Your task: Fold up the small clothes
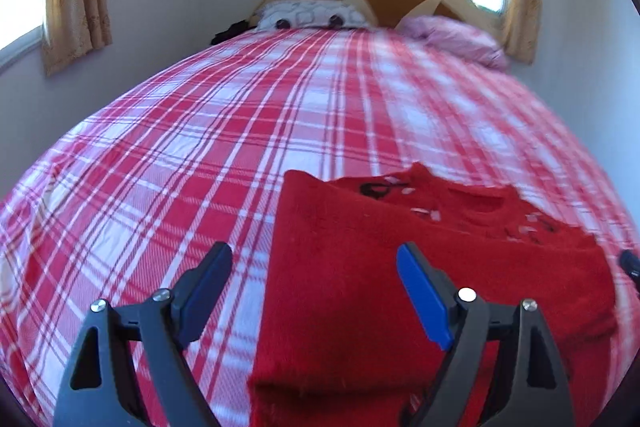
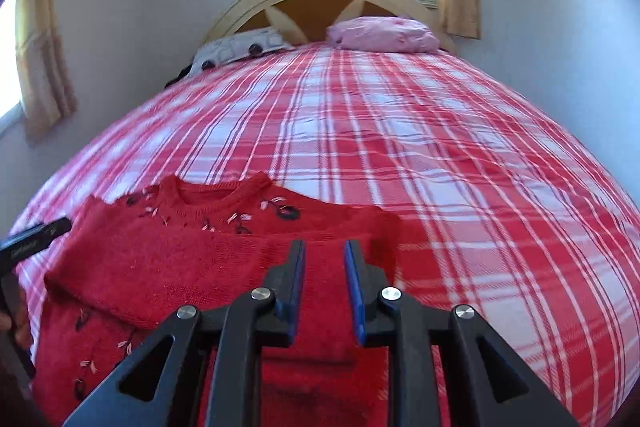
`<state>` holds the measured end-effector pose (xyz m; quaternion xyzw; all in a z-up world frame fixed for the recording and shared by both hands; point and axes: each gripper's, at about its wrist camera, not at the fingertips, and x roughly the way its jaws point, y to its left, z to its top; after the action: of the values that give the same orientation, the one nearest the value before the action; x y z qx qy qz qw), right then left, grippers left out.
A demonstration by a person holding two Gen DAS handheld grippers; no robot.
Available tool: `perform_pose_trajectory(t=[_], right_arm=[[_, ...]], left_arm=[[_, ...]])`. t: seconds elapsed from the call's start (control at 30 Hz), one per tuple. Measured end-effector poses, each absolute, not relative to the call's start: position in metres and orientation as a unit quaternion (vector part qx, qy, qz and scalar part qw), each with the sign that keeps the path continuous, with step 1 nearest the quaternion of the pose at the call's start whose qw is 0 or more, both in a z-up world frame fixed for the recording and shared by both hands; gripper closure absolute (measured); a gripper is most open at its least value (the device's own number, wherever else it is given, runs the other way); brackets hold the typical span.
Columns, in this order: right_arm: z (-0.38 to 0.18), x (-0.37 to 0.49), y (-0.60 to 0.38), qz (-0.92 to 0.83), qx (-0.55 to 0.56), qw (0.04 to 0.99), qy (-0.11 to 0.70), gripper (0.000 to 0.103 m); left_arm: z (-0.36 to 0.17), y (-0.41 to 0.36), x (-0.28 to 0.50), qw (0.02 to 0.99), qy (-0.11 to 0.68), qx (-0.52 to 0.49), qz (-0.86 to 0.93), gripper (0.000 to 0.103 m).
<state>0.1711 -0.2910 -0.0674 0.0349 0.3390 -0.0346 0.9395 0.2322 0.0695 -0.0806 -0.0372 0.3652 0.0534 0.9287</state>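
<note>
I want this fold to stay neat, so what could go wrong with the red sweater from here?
1. The right gripper stands slightly open right above the folded-over sleeve; a fuzzy knit like this red sweater could snag on a pad and get dragged out of place.
2. The left gripper hangs wide open straddling the sweater's left edge, so a careless dip might rumple that straight fold.
3. The plaid bedsheet looks soft, so pressing down may shift the layers.

one red sweater [image 2: 168,259], two pillows [image 2: 380,35], two tongs [image 2: 324,259], one bed [image 2: 440,147].
</note>
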Motion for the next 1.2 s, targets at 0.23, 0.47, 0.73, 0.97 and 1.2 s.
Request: perform_pose_trajectory(t=[0.23,0.47,0.73,0.97,1.2], right_arm=[[-0.111,0.205,-0.296,-0.02,0.068,0.908,0.412,0.082],[-0.117,0.209,-0.302,-0.015,0.093,0.909,0.407,0.08],[-0.102,0.193,-0.295,0.001,0.095,0.917,0.386,0.055],[-0.075,0.129,-0.28,0.016,0.103,0.934,0.341,0.048],[-0.063,0.061,-0.283,0.017,0.106,0.937,0.333,0.048]], left_arm=[[-0.12,0.088,0.261,0.901,0.421,-0.064,0.083,0.014],[-0.124,0.092,0.264,0.897,0.427,-0.083,0.079,0.007],[-0.104,0.084,0.237,0.912,0.405,-0.046,0.056,0.008],[-0.081,0.078,0.197,0.928,0.369,0.001,0.043,0.007],[-0.081,0.074,0.156,0.932,0.359,0.052,-0.003,0.007]])
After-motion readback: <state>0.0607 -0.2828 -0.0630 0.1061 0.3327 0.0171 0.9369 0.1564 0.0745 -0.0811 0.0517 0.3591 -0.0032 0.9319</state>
